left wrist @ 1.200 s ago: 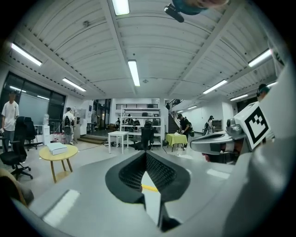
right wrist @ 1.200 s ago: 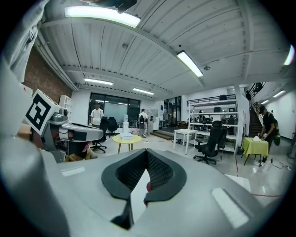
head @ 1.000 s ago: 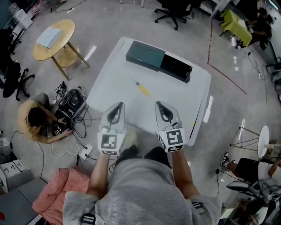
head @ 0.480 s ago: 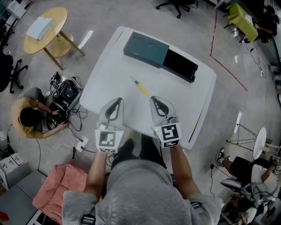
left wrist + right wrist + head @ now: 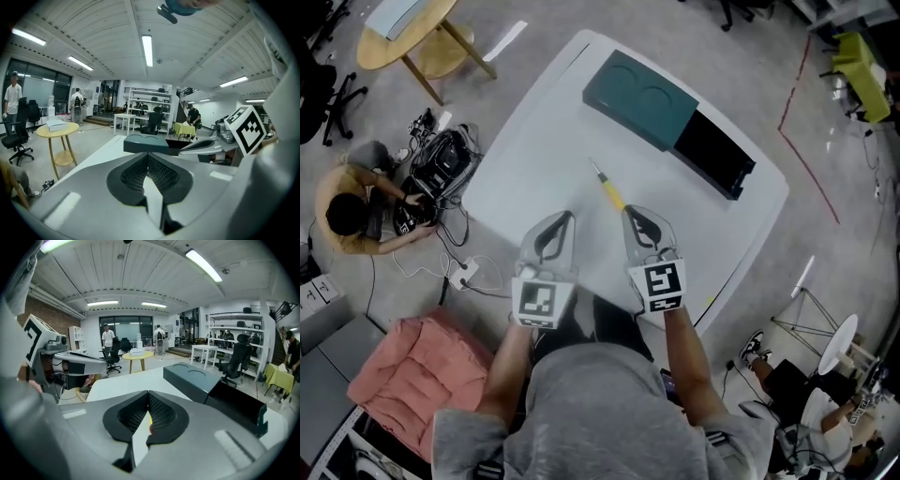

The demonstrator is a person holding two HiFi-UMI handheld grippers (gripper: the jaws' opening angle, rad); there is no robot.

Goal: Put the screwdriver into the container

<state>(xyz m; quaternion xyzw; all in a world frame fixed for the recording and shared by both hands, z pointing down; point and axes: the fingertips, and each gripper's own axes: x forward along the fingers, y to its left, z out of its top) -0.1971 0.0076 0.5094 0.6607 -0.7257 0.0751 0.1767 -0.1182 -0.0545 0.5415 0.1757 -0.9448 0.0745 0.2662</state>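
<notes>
I hold my left forearm [image 5: 508, 370] and right forearm [image 5: 686, 352] forward, roughly parallel, both bare. My left hand-held gripper [image 5: 563, 219] points ahead, jaws pressed together with nothing between them. My right hand-held gripper [image 5: 629, 213] sits just beside it at the same reach, jaws likewise closed and empty.

I can read no words, numbers or brand names anywhere in my feeds. The only printed marks are black-and-white square code patterns, made of blocks rather than letters. They sit on the cubes of the left gripper [image 5: 554, 219] and the right gripper [image 5: 634, 212], at about 7 to 8 o'clock and 4 o'clock in the head view. The right one's pattern also shows at 3 o'clock in the left gripper view, and part of the left one's at 9 o'clock in the right gripper view.
</notes>
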